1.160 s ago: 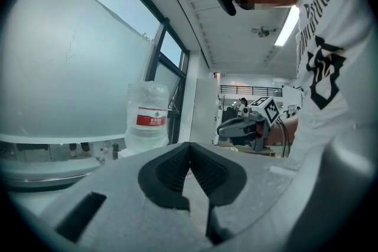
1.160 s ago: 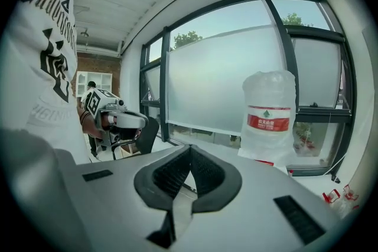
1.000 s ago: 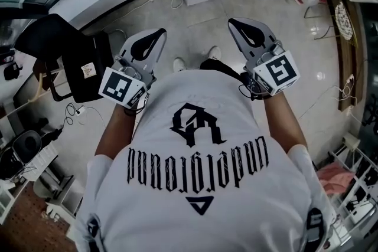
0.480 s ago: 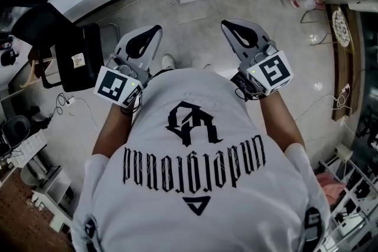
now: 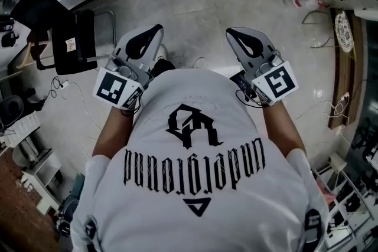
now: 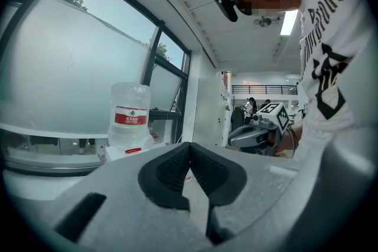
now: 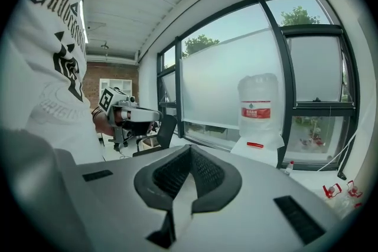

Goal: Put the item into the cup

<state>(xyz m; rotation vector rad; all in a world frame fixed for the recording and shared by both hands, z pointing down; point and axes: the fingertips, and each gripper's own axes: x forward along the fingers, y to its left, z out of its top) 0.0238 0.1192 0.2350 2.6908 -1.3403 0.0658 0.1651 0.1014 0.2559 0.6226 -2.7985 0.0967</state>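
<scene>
head view: left gripper point(image 5: 150, 36) and right gripper point(image 5: 239, 38) both hover above the tiled floor point(image 5: 198, 20), fingers point(image 6: 168, 174) pressed together on nothing.

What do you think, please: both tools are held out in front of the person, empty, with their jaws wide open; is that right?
Not quite: the jaws are closed, not wide open. The left gripper view shows the left tool with its jaws meeting at the tips, and the right gripper view shows the same for the right tool. The rest stands: both are held out in front of the person, empty.
</scene>
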